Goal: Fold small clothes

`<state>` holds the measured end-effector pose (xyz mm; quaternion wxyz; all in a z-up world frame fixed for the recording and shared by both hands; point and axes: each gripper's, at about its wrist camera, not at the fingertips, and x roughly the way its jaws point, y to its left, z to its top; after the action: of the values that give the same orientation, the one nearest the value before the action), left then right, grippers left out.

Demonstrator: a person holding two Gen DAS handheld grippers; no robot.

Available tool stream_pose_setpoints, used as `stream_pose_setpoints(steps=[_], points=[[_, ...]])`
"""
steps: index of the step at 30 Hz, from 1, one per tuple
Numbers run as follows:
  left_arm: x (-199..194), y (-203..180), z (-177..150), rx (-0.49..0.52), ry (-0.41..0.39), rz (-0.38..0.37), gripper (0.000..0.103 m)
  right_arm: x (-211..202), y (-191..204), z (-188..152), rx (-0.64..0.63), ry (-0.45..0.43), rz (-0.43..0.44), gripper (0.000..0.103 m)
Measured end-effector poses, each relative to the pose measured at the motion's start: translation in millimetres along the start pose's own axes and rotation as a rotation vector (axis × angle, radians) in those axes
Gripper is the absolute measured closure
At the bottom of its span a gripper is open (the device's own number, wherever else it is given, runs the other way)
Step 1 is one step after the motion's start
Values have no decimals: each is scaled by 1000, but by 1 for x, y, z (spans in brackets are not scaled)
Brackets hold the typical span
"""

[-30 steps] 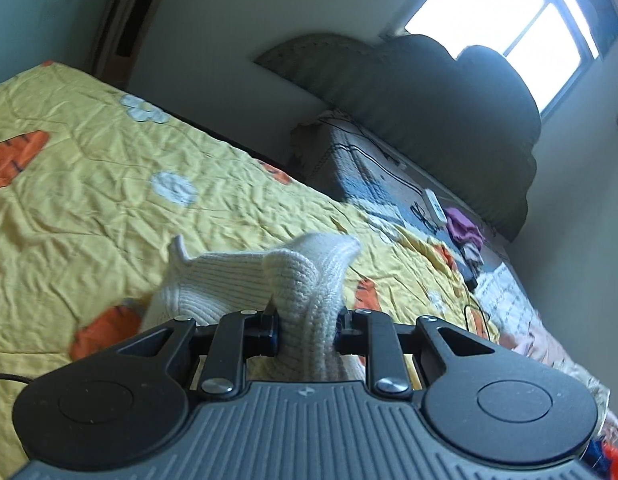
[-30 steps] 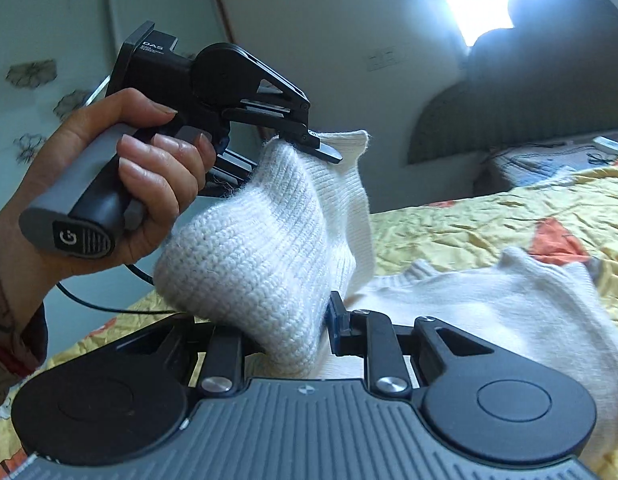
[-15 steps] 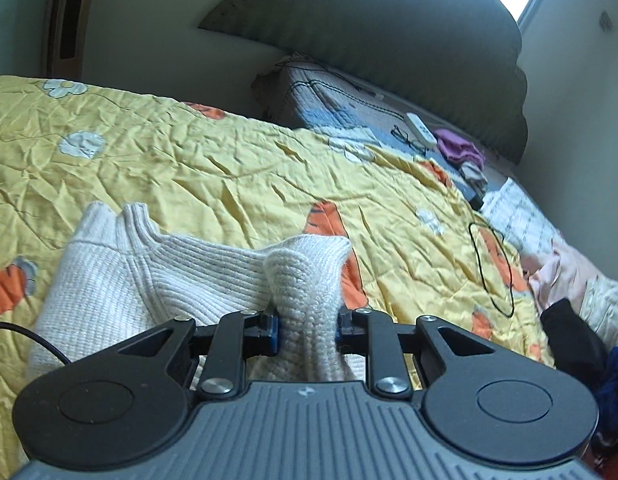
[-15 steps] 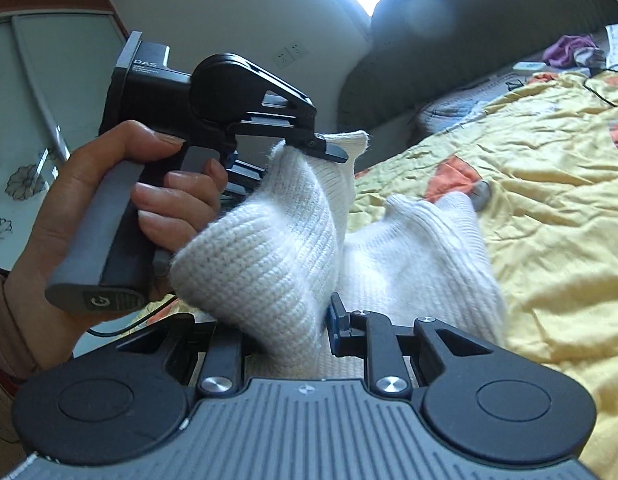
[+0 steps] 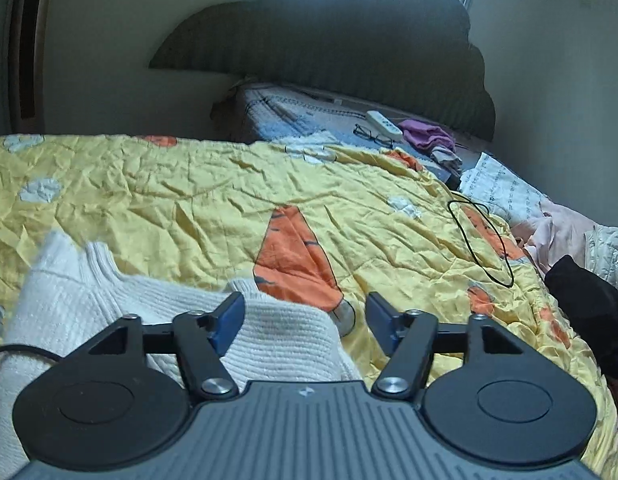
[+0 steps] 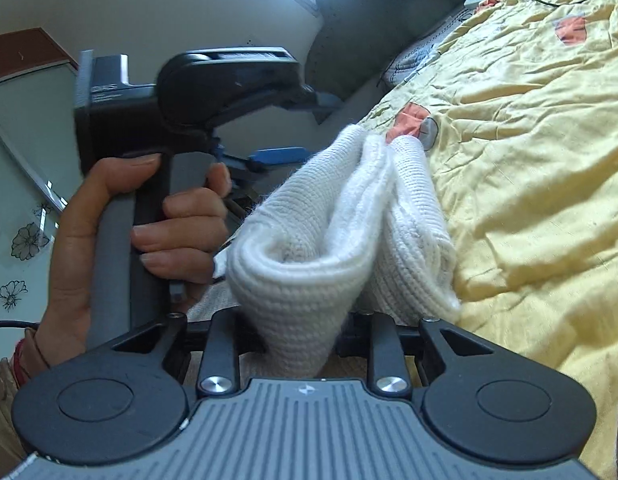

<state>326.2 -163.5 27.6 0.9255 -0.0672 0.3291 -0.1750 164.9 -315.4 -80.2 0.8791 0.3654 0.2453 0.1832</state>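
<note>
A white knit garment (image 5: 149, 300) lies bunched on the yellow bedspread (image 5: 229, 208) at the lower left of the left wrist view. My left gripper (image 5: 305, 312) hovers just over its near edge. Its jaws are opening wide and the blue pads touch no cloth. In the right wrist view a thick fold of the same garment (image 6: 309, 248) stands up between the fingers of my right gripper (image 6: 299, 334). Those jaws are opening a little, with the fold still squeezed between them. A hand holds the left gripper (image 6: 309, 128) beside the fold, open and clear of the knit.
A dark padded headboard (image 5: 329, 60) closes the far end of the bed. A patterned blanket near it carries a white remote (image 5: 383, 124), glasses and a purple cloth (image 5: 425, 136). A black cable loop (image 5: 481, 240) lies on the spread, and loose clothes (image 5: 569, 240) pile at the right edge.
My left gripper has let go of the garment's corner and its jaws have spread wide. Both hands have come down toward the bed, and the released knit now rests on the spread.
</note>
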Motion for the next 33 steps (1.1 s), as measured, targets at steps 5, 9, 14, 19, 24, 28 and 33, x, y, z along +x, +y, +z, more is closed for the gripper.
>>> stream_pose_setpoints(steps=[5, 9, 14, 19, 24, 28, 33], points=[[-36, 14, 2, 83, -95, 98, 21, 2, -6, 1, 36, 1, 20, 64], [-58, 37, -22, 119, -104, 197, 19, 1, -7, 2, 50, 2, 32, 60], [-77, 61, -60, 127, -78, 272, 19, -3, -7, 2, 63, -2, 52, 49], [-93, 70, -87, 117, -94, 308, 19, -11, -9, 10, 112, -54, 91, 31], [-96, 66, -101, 159, -110, 328, 19, -7, -1, 20, 24, -68, -15, 68], [-94, 61, -103, 179, -107, 322, 19, -3, 0, 31, -31, -77, -40, 71], [-94, 59, -109, 204, -112, 327, 19, 0, -6, 30, -54, -68, -55, 73]])
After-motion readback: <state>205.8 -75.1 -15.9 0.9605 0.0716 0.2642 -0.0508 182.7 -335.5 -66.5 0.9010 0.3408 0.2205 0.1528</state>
